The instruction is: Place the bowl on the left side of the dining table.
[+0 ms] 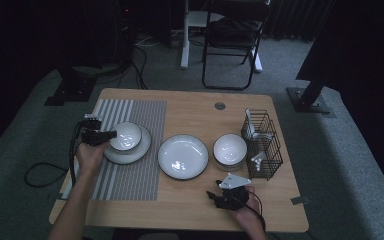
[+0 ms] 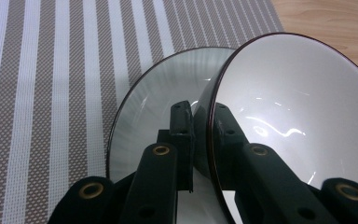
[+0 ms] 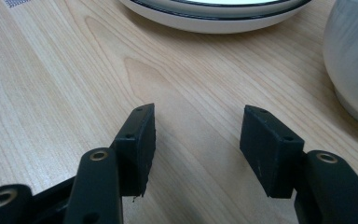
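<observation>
On dim grey carpet, wooden table (image 1: 190,102), striped placemat (image 1: 140,120), folding chair (image 1: 232,40)

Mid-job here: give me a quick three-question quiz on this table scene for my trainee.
1. True or false: the left tool is shut on the rim of the bowl.
2. What does that bowl sit over?
A. the wire rack
B. a plate on the striped mat
C. bare wood
3. In a word, how do the right tool's jaws stand?

Key:
1. True: one jaw is inside the rim, one outside.
2. B.
3. Open, with nothing between them, over the table.
</observation>
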Tool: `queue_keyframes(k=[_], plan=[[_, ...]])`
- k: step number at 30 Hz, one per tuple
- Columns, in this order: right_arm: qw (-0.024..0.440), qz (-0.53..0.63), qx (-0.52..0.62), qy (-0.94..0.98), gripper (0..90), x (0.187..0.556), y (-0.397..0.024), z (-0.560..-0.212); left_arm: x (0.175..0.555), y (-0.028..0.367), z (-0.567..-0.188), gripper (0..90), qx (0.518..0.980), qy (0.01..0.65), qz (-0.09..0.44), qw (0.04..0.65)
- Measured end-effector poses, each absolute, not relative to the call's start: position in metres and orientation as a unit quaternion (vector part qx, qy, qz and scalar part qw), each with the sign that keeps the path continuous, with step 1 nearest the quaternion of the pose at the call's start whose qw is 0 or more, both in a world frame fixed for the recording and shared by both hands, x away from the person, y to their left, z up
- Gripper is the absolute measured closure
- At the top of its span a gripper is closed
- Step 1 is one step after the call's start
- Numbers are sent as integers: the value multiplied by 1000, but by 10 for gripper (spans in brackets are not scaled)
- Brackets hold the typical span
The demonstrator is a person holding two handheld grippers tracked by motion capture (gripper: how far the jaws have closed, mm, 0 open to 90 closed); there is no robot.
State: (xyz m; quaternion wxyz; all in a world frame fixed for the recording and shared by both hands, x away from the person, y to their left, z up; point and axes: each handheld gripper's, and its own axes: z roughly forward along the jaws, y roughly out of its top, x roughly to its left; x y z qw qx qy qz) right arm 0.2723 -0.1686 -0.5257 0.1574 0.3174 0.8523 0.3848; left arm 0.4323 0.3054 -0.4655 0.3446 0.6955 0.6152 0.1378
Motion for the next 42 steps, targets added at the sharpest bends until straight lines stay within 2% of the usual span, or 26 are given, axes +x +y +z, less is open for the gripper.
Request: queue_keyframes(k=[11, 36, 42], plan=[[159, 385, 316, 853, 449, 272, -169, -526, 433, 309, -472, 827, 690, 623, 131, 343], [157, 384, 317, 853, 449, 272, -169, -526, 431, 305, -473, 822, 697, 617, 156, 332], [156, 384, 318, 852, 449, 272, -169, -526, 429, 306, -467, 773, 697, 609, 164, 342]])
